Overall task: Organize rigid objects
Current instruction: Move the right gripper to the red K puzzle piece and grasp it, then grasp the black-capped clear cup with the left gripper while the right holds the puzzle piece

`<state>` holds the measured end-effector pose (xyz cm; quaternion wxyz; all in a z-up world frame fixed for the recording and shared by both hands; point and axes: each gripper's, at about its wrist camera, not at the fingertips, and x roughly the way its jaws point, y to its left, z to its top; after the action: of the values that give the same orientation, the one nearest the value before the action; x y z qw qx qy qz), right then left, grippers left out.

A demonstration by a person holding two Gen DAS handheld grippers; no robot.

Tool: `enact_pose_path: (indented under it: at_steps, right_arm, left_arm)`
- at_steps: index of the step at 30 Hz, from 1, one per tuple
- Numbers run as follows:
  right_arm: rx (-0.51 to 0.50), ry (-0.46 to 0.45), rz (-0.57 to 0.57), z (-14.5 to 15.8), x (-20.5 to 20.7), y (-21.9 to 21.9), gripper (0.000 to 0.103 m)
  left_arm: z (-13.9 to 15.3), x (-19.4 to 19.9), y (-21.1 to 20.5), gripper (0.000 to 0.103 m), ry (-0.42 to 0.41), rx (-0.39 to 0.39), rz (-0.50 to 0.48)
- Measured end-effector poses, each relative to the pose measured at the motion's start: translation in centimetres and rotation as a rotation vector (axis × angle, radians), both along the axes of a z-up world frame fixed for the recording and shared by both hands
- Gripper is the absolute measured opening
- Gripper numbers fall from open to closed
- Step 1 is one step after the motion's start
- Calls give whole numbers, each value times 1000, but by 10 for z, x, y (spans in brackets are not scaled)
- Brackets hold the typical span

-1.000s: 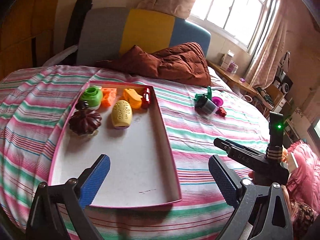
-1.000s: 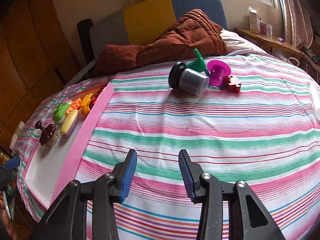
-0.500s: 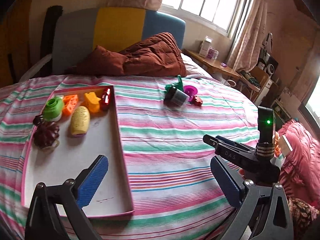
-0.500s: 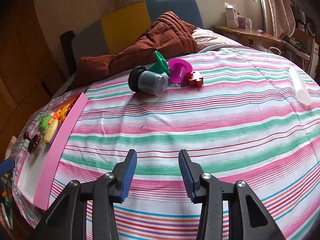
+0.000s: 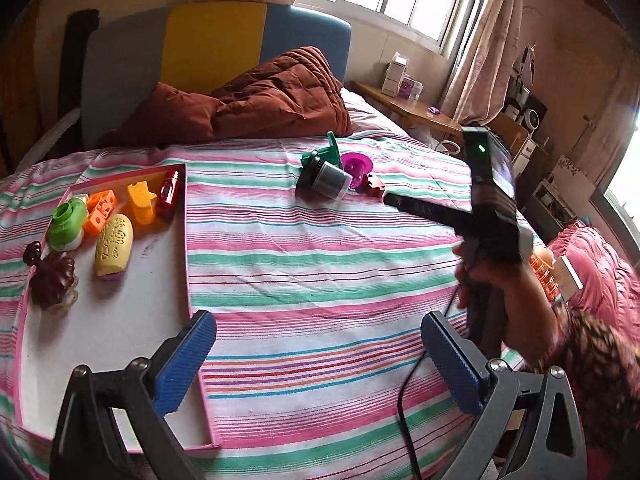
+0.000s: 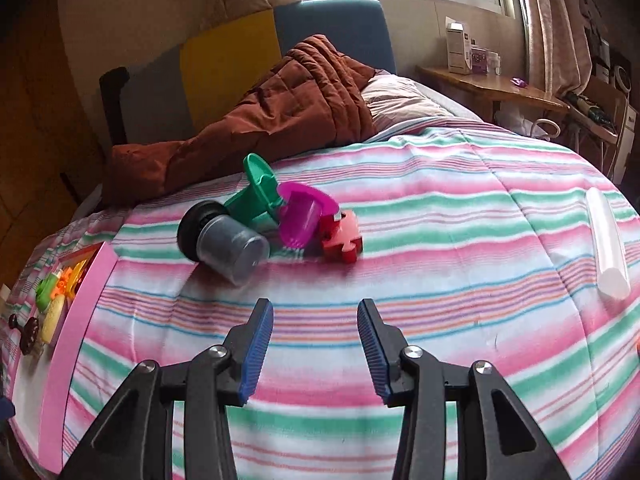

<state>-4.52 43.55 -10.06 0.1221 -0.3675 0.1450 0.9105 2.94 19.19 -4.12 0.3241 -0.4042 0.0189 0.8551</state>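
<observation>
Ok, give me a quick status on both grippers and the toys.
Left gripper open, empty. Right gripper open, empty, facing toy cluster on bedspread. Tray part filled. Path unobstructed.

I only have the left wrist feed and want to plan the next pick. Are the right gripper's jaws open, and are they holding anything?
Observer: The right gripper is open and empty, jaws apart over the striped bedspread.
Operator: Anything loose besides the pile by the dark jar?
Observer: Yes, a white tube lies alone, far right of that pile.
Operator: What is the red thing there?
Observer: A red puzzle-shaped piece, lying against the magenta cup.
</observation>
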Motion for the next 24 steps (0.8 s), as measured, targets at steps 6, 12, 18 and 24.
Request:
enact_pose_path:
  at_steps: [6,12,18,24]
  right_arm:
    - [15,-40,9,-5,-50,24,44]
    - [1,-66,7,-22,-72,37,44]
    - [-28,-61,23,-27,-74,38,32]
    - [-11,-54,45,-24,-61,29,32]
  left_arm:
    - [-4,-4,0,103,-8,-28,14]
    - [-5,-8,-1,103,-15,-36,23]
    - [-7,-11,6,103,-30,-31,21]
    - [-2,-15,14,103,-25,-21,13]
